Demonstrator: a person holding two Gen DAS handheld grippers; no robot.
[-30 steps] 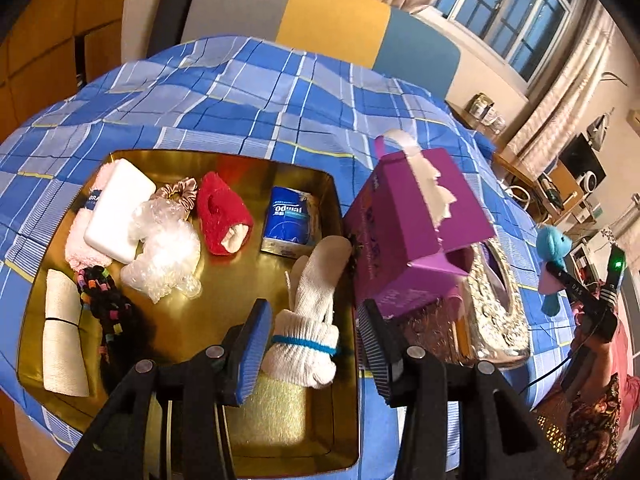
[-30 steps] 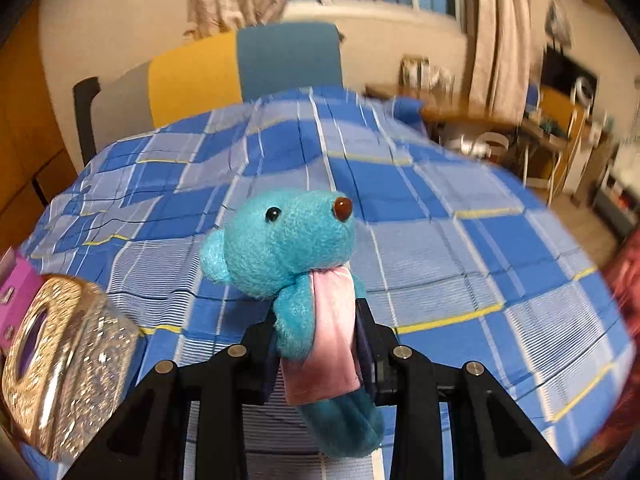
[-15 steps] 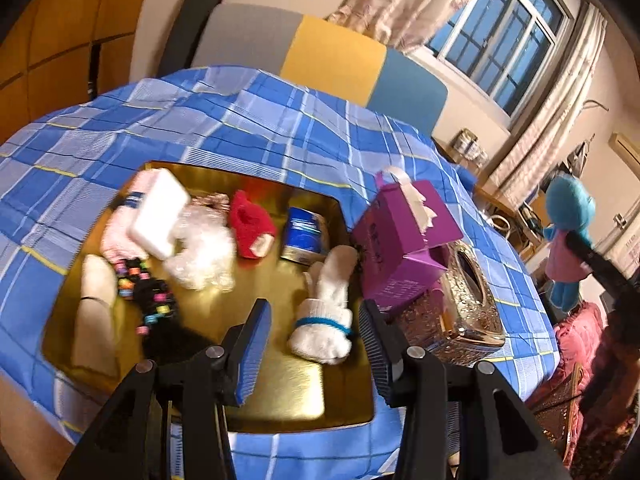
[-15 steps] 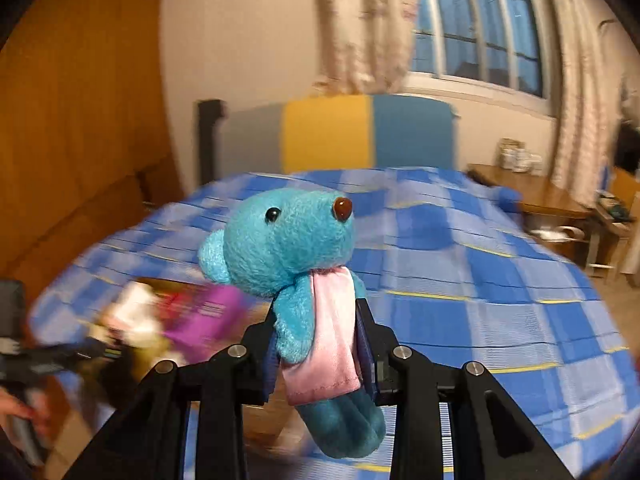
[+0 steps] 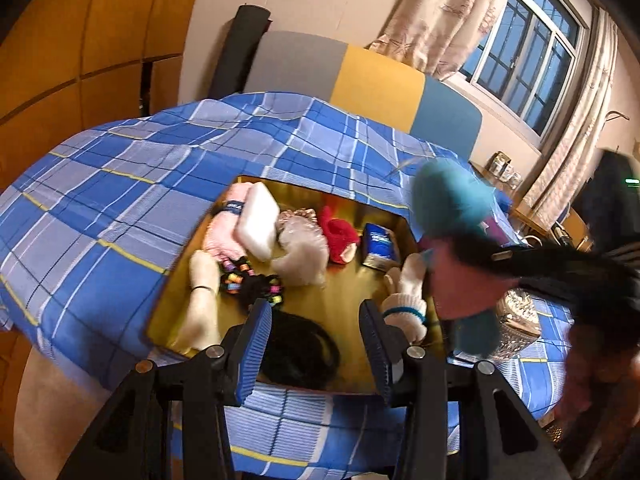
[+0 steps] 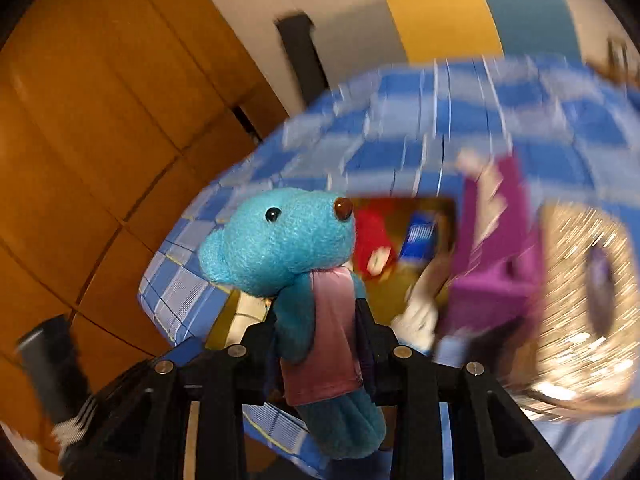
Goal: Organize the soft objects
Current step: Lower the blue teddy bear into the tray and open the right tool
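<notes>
My right gripper (image 6: 318,344) is shut on a blue plush bear (image 6: 286,236) with a pink scarf; its body is pinched between the pads. In the left wrist view the same bear (image 5: 450,200) hangs blurred over the right end of the gold tray (image 5: 168,292). The tray holds a white glove (image 5: 404,300), a red sock (image 5: 340,236), a blue tissue pack (image 5: 378,246), a white foam block (image 5: 258,220), a pink towel (image 5: 222,228), a crumpled plastic bag (image 5: 302,252), a beaded black band (image 5: 250,284) and a cream roll (image 5: 202,300). My left gripper (image 5: 316,350) stands open above the tray's near edge, nothing between its fingers.
A purple tissue box (image 6: 496,256) and a glittery gold box (image 6: 584,304) stand right of the tray. The table wears a blue checked cloth (image 5: 100,216). A grey, yellow and blue chair back (image 5: 360,76) stands behind it; wooden panels (image 6: 80,120) lie left. A person's sleeve (image 5: 596,364) shows at right.
My right gripper has swung the bear left, from the table's open right side to over the tray. My left gripper has drawn back from the tray, so more cloth shows.
</notes>
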